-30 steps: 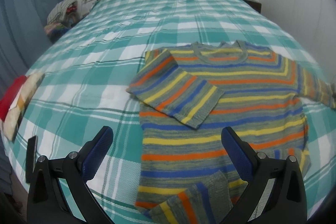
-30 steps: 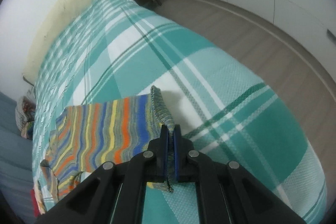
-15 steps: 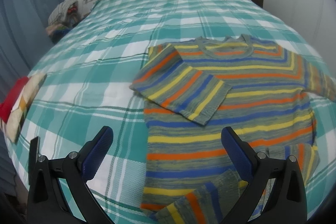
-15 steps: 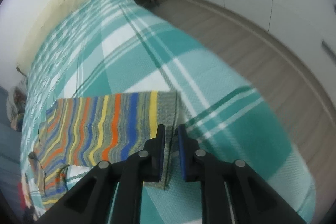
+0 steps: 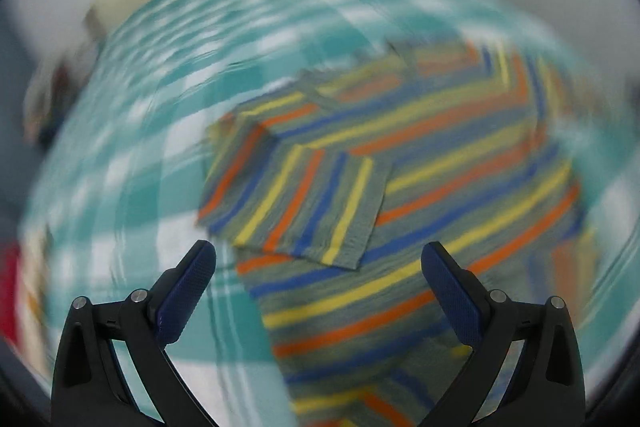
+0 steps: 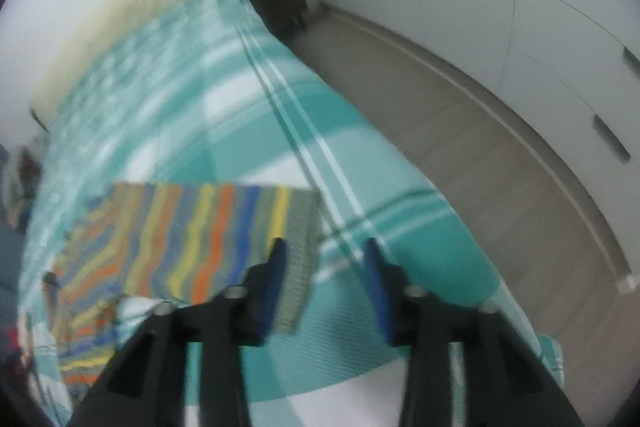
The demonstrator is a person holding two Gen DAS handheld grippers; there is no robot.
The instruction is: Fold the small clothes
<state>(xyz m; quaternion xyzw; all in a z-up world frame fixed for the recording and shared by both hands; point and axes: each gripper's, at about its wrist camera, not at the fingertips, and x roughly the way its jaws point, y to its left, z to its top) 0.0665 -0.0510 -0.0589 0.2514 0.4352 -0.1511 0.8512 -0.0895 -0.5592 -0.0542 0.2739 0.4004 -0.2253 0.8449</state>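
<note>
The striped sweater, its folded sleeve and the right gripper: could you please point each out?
striped sweater (image 5: 460, 187), left wrist view, on its body.
folded sleeve (image 5: 304, 203), left wrist view, mid-sleeve.
right gripper (image 6: 326, 279), right wrist view, between its opening jaws, nothing gripped.

Striped sweater (image 5: 420, 187) (sleeve folded), open left claw (image 5: 318, 275)

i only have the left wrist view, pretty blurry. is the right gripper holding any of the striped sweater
Observer: No. The right gripper has its jaws opening, and the sleeve cuff lies flat on the bedspread, no longer pinched.
Operator: is the cuff between the fingers at all
Observer: Its edge sits by the left finger; the gap mostly shows bedspread.
Operator: whats beyond that side of the bed
Observer: Bare wooden floor, then white cabinet doors, with a dark nightstand near the headboard.
</note>
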